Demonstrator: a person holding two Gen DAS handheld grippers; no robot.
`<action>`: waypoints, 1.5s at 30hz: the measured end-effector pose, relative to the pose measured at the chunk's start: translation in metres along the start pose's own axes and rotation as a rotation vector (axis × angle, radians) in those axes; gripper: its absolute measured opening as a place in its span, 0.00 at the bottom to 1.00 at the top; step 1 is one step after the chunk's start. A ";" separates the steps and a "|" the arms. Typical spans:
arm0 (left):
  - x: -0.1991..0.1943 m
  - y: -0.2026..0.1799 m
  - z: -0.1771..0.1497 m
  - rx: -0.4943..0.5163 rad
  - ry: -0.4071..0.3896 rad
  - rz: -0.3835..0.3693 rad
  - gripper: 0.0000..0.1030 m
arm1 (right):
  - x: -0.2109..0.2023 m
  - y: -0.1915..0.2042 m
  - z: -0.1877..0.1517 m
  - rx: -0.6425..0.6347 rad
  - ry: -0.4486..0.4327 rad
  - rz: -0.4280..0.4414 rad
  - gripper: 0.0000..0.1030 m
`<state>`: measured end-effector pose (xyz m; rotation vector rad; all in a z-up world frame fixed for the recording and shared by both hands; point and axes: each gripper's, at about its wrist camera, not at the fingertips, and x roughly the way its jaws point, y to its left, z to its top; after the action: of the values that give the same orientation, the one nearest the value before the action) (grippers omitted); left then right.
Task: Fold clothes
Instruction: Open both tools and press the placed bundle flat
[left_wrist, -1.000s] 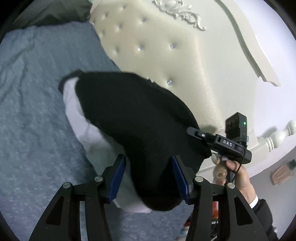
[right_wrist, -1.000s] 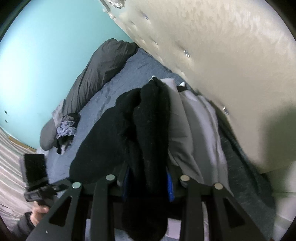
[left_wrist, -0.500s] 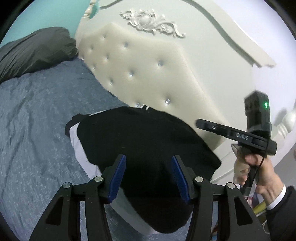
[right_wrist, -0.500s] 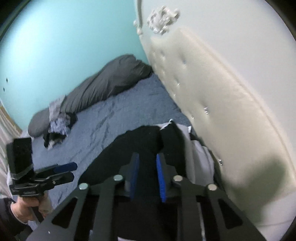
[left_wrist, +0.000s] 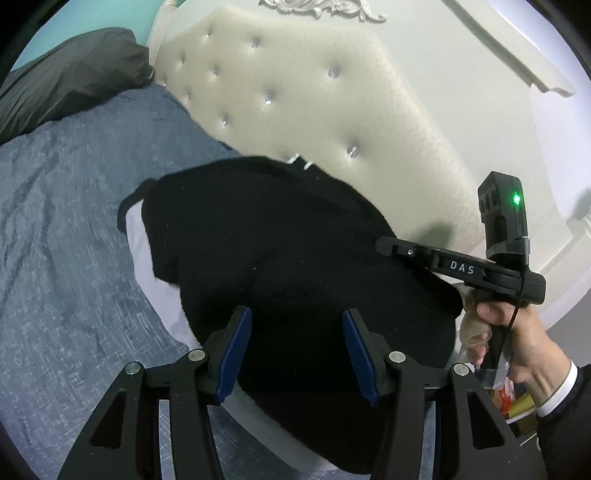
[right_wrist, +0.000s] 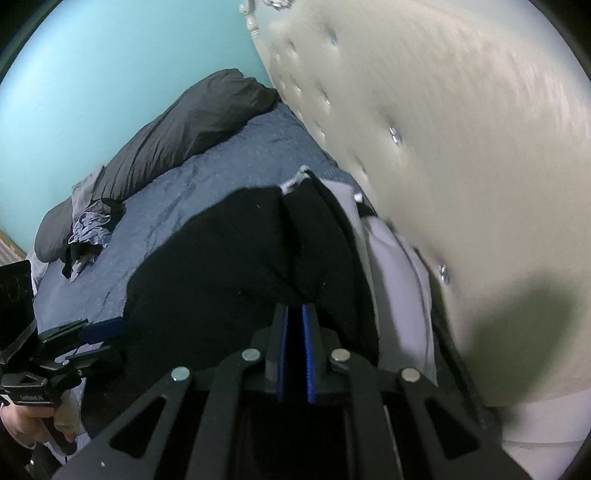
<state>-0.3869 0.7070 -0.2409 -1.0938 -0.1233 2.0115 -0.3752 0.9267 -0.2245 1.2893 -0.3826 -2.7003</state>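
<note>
The black garment (left_wrist: 280, 258) is a matt, fuzzy knit cloth flecked with lint, lying on smooth pale cloth (left_wrist: 147, 258). At 9 o'clock the bedspread (left_wrist: 55, 258) is blue-grey fabric with a faint crushed sheen. The headboard (left_wrist: 332, 110) at 1 o'clock looks like cream plush upholstery, tufted with shiny studs. The left gripper (left_wrist: 295, 347) is matt black plastic with ribbed blue pads and bright metal rivets; the right gripper (right_wrist: 294, 328), somewhat blurred, seems alike.

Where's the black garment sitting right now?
The black garment lies on top of folded white clothing on the blue bedspread, close against the tufted headboard, directly ahead of both grippers.
</note>
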 end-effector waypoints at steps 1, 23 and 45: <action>0.003 0.001 -0.002 -0.002 0.003 0.001 0.54 | 0.002 -0.002 -0.001 0.008 -0.001 0.004 0.06; -0.016 -0.049 -0.018 0.088 0.002 -0.013 0.53 | -0.054 0.016 -0.051 -0.018 -0.109 0.045 0.06; -0.009 -0.036 -0.021 0.084 0.018 0.017 0.54 | -0.055 0.011 -0.065 0.051 -0.146 -0.011 0.05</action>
<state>-0.3470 0.7184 -0.2319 -1.0632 -0.0196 2.0030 -0.2898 0.9165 -0.2200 1.1128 -0.4645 -2.8199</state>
